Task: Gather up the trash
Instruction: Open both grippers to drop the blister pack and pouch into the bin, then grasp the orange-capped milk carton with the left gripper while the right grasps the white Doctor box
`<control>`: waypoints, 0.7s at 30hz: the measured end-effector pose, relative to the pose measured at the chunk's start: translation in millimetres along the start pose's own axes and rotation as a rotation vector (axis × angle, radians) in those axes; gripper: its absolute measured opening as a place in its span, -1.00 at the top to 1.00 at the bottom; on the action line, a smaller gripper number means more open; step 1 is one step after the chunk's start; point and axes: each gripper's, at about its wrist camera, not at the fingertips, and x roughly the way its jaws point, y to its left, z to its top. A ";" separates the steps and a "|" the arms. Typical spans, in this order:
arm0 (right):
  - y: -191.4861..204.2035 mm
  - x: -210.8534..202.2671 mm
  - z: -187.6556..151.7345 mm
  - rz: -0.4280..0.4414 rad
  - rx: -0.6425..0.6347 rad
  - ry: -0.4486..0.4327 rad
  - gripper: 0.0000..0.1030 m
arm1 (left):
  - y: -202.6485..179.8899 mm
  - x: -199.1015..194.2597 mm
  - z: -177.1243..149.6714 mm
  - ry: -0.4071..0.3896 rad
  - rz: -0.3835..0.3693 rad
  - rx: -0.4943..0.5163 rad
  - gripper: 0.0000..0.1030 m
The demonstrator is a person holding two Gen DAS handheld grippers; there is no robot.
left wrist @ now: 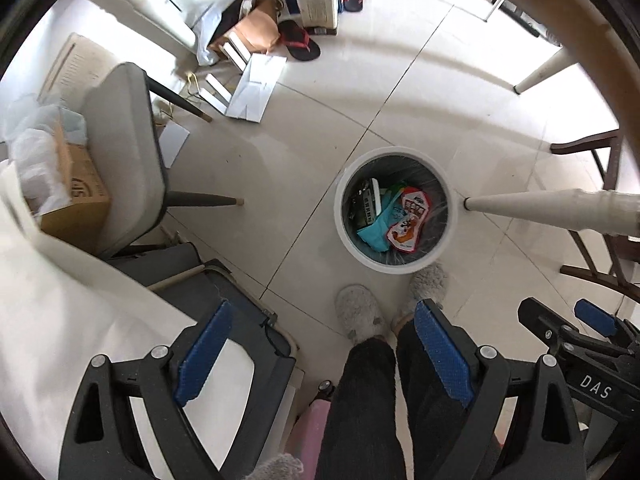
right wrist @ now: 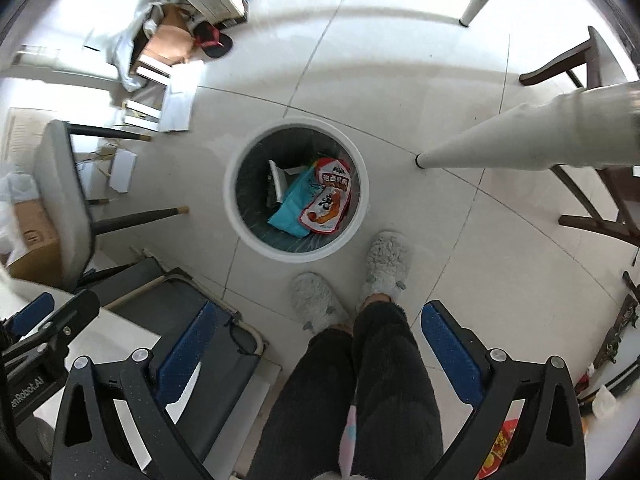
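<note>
A round white trash bin (left wrist: 340, 216) (right wrist: 234, 208) with a clear liner stands on the tiled floor, seen from high above. Inside lie a red and white snack wrapper (left wrist: 408, 224) (right wrist: 326, 204), a teal packet (left wrist: 378, 232) (right wrist: 290, 208) and a dark box (left wrist: 362, 204). My left gripper (left wrist: 324, 334) hangs above the floor near the person's slippers, jaws wide apart, nothing between its blue pads (left wrist: 204, 354). My right gripper (right wrist: 316, 332) is likewise open and empty over the person's legs. In the left wrist view the right gripper (left wrist: 560, 322) shows at the right edge.
A person's dark trousers (right wrist: 360, 380) and grey slippers (left wrist: 358, 312) stand just below the bin. A grey chair (left wrist: 128, 152) and cardboard box (left wrist: 76, 200) are left. White table legs (left wrist: 540, 208) reach in from the right. Boxes, papers and sandals (left wrist: 300, 42) clutter the far floor.
</note>
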 end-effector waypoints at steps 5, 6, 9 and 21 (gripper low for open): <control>6.1 -66.9 -18.0 0.013 -0.013 -0.034 -1.00 | 1.2 -47.4 -17.5 -0.019 -0.007 0.019 -0.80; 6.0 -81.1 -20.9 0.018 -0.012 -0.041 -1.00 | 0.7 -55.6 -19.6 -0.022 -0.009 0.022 -0.80; 4.7 -122.7 -30.6 0.039 -0.010 -0.060 -1.00 | 3.5 -86.8 -25.6 -0.047 -0.014 0.025 -0.80; -14.6 -266.4 -18.0 0.210 0.053 -0.173 -1.00 | -22.1 -224.4 23.2 -0.308 -0.050 0.049 -1.00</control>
